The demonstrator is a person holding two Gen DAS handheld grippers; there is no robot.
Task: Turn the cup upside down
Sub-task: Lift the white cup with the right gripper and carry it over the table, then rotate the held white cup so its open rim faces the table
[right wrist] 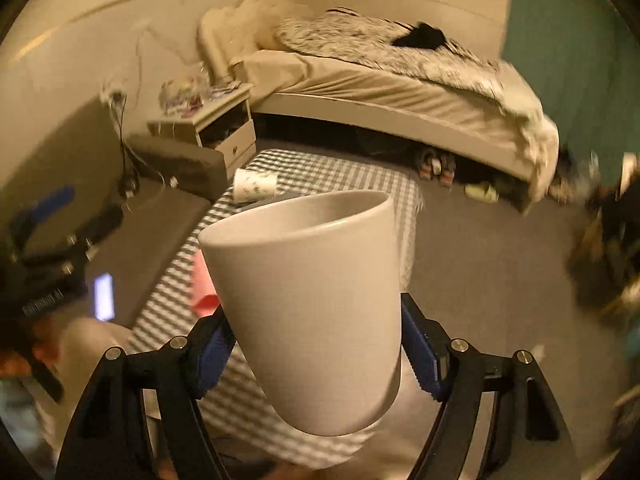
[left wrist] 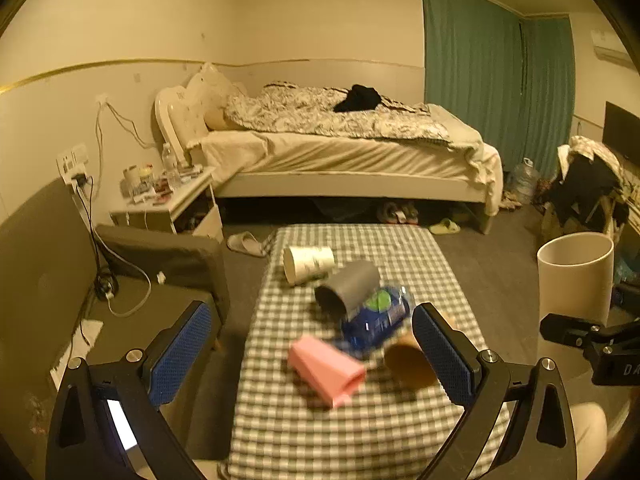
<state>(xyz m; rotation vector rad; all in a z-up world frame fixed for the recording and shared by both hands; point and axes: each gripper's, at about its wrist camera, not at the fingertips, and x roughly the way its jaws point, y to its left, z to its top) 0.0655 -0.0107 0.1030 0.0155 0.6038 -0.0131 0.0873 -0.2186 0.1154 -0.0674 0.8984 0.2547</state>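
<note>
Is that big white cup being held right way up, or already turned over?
Still mouth-up, slightly tilted. The white cup sits clamped in the right gripper, its open rim on top and its rounded base below.

The left claw (left wrist: pixel 310 354) hangs wide apart above the checked desk (left wrist: pixel 360 420). On it lie a pink cup (left wrist: pixel 326 368), a brown cup (left wrist: pixel 410 364), a grey cup (left wrist: pixel 348 286), a blue bottle (left wrist: pixel 378 316) and a white cup (left wrist: pixel 308 264), all tipped over.

The left claw (left wrist: pixel 312 356) hung with jaws spread wide, gripping nothing; the right claw (right wrist: pixel 316 356) clamped a plain white ceramic cup (right wrist: pixel 312 304).
</note>
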